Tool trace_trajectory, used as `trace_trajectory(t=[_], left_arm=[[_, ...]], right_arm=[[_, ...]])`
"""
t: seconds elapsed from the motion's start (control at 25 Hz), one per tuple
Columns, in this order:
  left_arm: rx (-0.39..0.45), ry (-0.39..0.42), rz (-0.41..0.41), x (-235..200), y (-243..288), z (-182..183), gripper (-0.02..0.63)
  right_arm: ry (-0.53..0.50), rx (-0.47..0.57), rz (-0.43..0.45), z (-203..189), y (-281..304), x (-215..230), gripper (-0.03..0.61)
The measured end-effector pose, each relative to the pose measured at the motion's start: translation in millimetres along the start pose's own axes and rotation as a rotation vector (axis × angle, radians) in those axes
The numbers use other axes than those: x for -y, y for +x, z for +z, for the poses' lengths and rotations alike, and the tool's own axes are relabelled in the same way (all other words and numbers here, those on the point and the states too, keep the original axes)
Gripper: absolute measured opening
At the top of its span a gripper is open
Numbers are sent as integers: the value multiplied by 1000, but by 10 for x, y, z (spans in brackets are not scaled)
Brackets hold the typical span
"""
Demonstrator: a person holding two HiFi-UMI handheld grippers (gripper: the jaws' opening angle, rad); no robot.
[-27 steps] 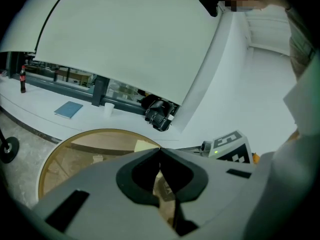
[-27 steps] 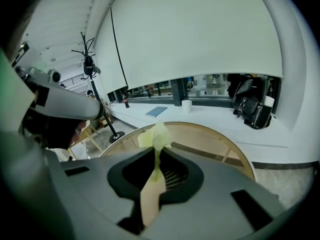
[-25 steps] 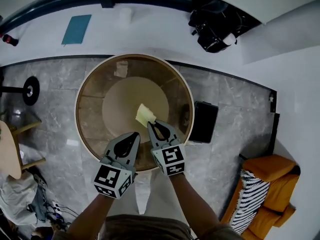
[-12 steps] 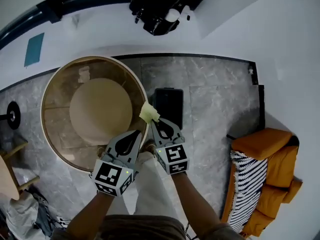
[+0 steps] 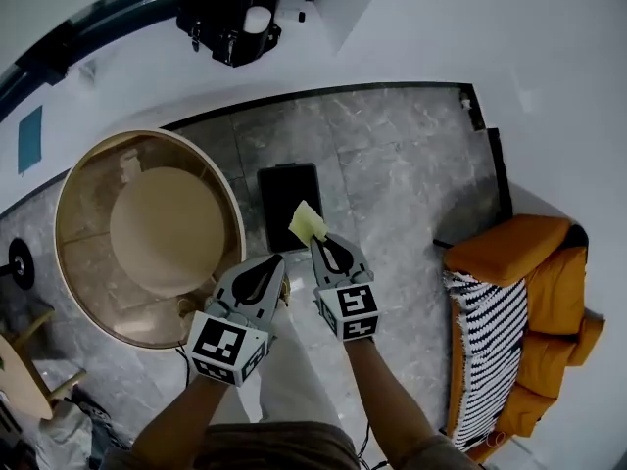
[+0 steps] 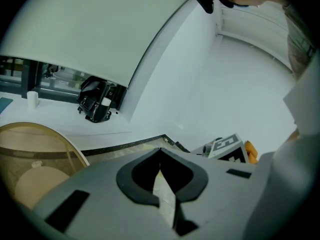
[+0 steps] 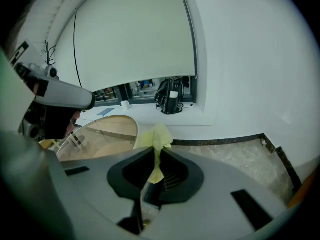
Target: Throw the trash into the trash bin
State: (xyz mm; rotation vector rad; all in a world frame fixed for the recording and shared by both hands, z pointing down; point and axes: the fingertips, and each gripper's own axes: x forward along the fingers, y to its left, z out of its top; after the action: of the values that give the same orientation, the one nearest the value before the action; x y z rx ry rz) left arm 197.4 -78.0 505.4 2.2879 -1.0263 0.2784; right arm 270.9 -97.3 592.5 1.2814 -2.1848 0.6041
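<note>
Right gripper (image 5: 319, 244) clamped on yellow paper (image 5: 307, 223) near the black bin (image 5: 284, 192), left gripper (image 5: 276, 264) closed and empty; drop remains.

Your right gripper (image 5: 320, 246) pinches the yellow paper scrap (image 5: 307, 223) above the black bin (image 5: 281, 189) on the floor (image 5: 392, 164); your left gripper (image 5: 275, 262) sits alongside.

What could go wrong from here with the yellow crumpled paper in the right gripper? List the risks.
1. The right gripper pinches the yellow crumpled paper by one thin edge. Most of it sticks out past the tips, so it could slip free before the drop.
2. In the head view the paper sits at the near corner of the black rectangular bin, not over its middle. Released now, it might land on the grey marble floor.
</note>
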Motion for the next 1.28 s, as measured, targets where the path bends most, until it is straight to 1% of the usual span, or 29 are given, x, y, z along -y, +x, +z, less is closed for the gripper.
trace_trajectory(t=[0.12, 0.32, 0.48, 0.68, 0.84, 1.0, 1.04, 1.08, 1.12, 1.16, 1.24, 1.28], left_arm=[[-20, 1, 5, -16, 90, -96, 20], [-44, -18, 39, -133, 202, -406, 20], [-68, -33, 46, -249, 339, -683, 20], [-95, -62, 56, -366, 457, -936, 20], [-108, -68, 57, -427, 498, -1024, 20], [-120, -81, 57, -460, 471, -1053, 20], [-123, -81, 55, -461, 467, -1055, 20], [-126, -79, 51, -459, 466, -1058, 20], [-128, -78, 48, -462, 467, -1061, 20], [-130, -80, 49, -471, 467, -1065, 20], [-131, -88, 53, -494, 463, -1069, 20], [-131, -91, 54, -502, 457, -1068, 20]], right_arm=[[13, -6, -6, -124, 69, 88, 48], [24, -34, 9, -523, 338, 157, 48], [18, -79, 26, -910, 620, 209, 48], [11, -142, 21, -1323, 893, 325, 48], [5, -167, 16, -1466, 1049, 395, 48], [5, -176, 20, -1513, 1130, 385, 52], [7, -174, 23, -1513, 1145, 376, 69], [10, -174, 22, -1516, 1158, 376, 112], [16, -175, 17, -1524, 1171, 384, 169], [24, -178, 11, -1537, 1184, 396, 207], [38, -188, 3, -1572, 1203, 417, 270], [43, -195, 1, -1592, 1206, 423, 286]])
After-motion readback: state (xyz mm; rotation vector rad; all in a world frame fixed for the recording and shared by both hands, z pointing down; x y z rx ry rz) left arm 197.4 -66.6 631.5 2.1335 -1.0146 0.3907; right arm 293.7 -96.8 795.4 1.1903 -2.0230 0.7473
